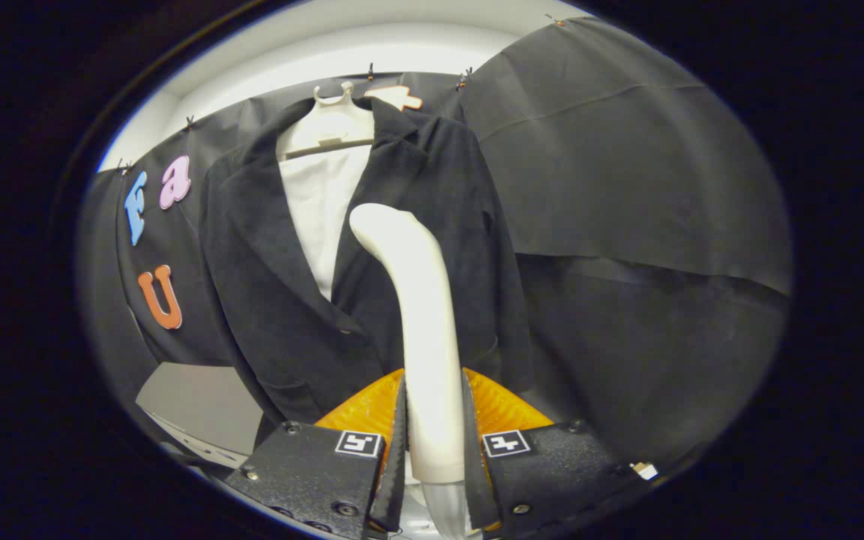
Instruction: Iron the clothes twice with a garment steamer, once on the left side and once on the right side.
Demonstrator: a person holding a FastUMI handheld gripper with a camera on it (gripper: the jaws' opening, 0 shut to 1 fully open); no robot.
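A white garment steamer (423, 322) stands upright between my fingers, its curved head pointing towards the clothes. My gripper (434, 442) is shut on the steamer's handle, both fingers pressing its sides. Just beyond it hangs a dark jacket (274, 300) over a white shirt (323, 202) on a white hanger (334, 120). The steamer's head is in front of the jacket's right lapel, near the middle opening; I cannot tell if it touches the cloth.
Black cloth (627, 187) forms the booth's wall behind and to the right of the jacket. A grey flat surface (199, 405) lies low to the left of the jacket. A white ceiling (372, 45) shows above the hanger.
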